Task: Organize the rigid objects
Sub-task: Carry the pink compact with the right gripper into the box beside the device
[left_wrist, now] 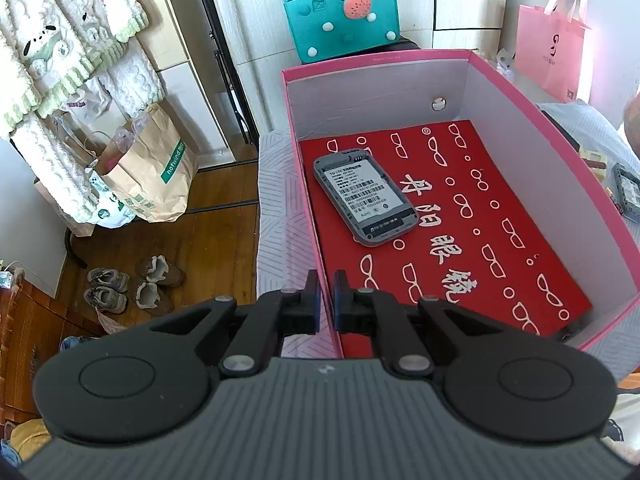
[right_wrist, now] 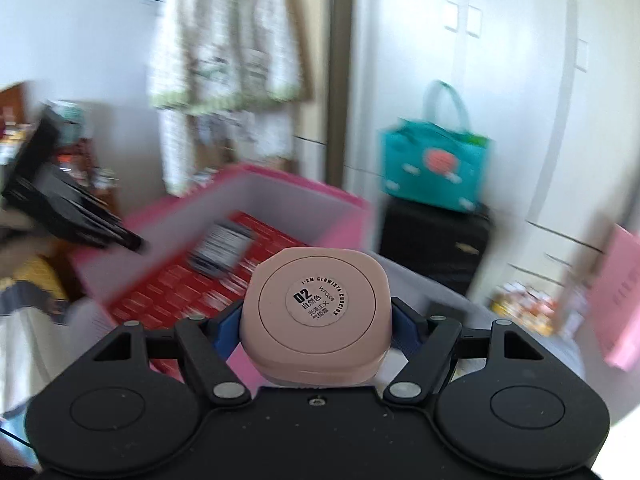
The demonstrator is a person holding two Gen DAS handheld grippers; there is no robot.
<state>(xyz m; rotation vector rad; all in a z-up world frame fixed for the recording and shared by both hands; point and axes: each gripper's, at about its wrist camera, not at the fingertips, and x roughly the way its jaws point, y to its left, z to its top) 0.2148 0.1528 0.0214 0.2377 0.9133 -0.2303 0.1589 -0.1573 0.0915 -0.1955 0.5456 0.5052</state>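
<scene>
The pink compact case (right_wrist: 318, 316) sits between the blue pads (right_wrist: 226, 330) of the right hand-held gripper (right_wrist: 318, 322), clamped on both sides, raised near the pink box (right_wrist: 344, 200). It is squarish with rounded corners and a round "02" label. The left hand-held gripper (left_wrist: 327, 298) is closed and empty, at the box's near wall. Inside lies what is probably a grey router (left_wrist: 364, 196), back cover off.

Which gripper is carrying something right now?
The right gripper: its blue pads clamp the pink square compact. The left gripper has its jaws shut at the near wall of the pink box, carrying nothing.
</scene>
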